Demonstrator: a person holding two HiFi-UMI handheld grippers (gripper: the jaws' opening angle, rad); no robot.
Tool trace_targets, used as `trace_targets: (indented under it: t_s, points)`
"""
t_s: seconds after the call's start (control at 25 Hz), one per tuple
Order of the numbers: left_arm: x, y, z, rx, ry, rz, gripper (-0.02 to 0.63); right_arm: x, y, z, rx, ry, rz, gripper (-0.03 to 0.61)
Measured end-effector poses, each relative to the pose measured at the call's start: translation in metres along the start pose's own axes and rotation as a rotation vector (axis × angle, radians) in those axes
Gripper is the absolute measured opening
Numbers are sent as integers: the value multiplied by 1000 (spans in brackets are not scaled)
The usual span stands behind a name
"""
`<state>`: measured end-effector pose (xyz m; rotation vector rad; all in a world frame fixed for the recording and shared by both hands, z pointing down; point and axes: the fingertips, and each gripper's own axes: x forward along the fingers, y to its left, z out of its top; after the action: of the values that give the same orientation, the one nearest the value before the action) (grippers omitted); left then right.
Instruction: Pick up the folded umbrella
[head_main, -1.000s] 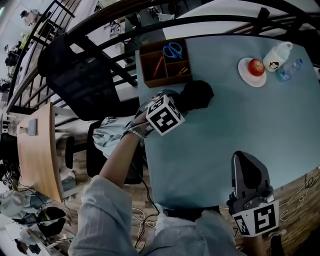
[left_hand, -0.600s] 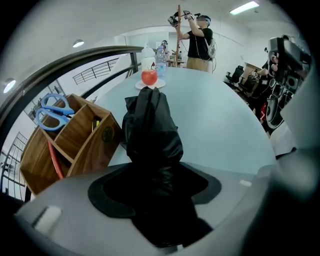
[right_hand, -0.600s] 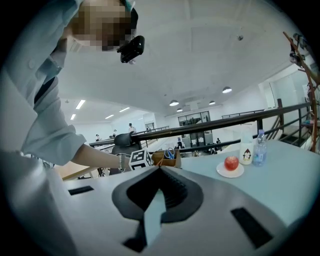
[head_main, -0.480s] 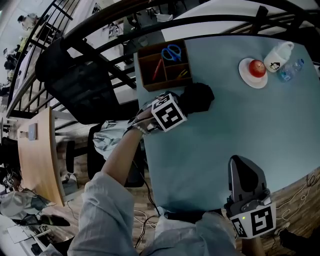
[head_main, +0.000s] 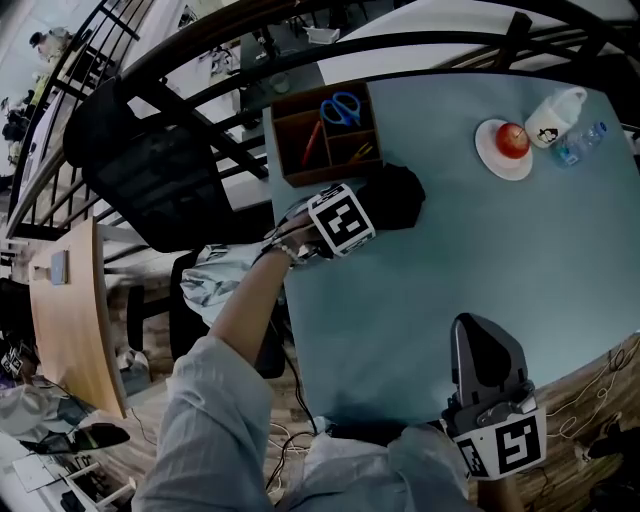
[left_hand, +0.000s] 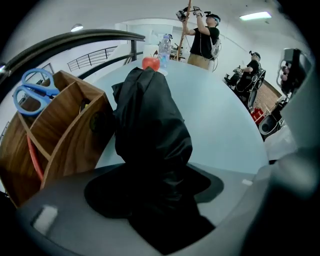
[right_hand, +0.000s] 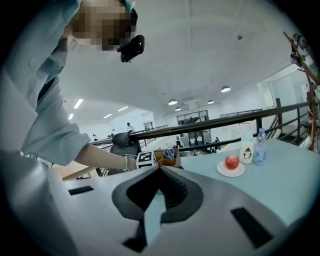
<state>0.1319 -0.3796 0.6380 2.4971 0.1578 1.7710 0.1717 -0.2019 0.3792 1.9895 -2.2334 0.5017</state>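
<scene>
Presently, we find the left claw (head_main: 378, 206) wide, jaws just opened further, straddling the folded umbrella (head_main: 402, 192), which lies upper centre on the desk (head_main: 480, 250); closing and lifting remain. A wooden organiser (head_main: 298, 140) just beside it crowds the approach. Lower right, the right claw (head_main: 480, 330) sits closed, empty.

left gripper (head_main: 365, 208) lowered, fingers (left_hand: 65, 200) widening round umbrella (left_hand: 150, 130)

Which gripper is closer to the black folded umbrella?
Left. The left gripper is over the black folded umbrella, its jaws just opened wider with it between them. The right gripper sits far off at the near edge of the blue table.
</scene>
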Motion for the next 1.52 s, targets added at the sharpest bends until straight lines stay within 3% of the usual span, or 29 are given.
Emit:
trace_targets:
  t_s: [0.56, 0.68, 0.92, 1.2, 1.52]
  points:
    - [-5, 3, 3, 17, -55, 60, 287, -26, -12, -1, -7, -8, -37, -2]
    - [-7, 3, 1, 14, -70, 115, 279, -37, -14, -3, -9, -13, -35, -2]
    - [-24, 8, 5, -134, -145, 199, 279, -63, -21, -4, -18, -27, -30, -1]
    - [-68, -2, 21, -218, -245, 276, 279, -88, -21, 2, -31, -55, 8, -2]
    - [-118, -42, 36, -314, -395, 313, 281, -120, -15, 13, -62, -96, 54, -1]
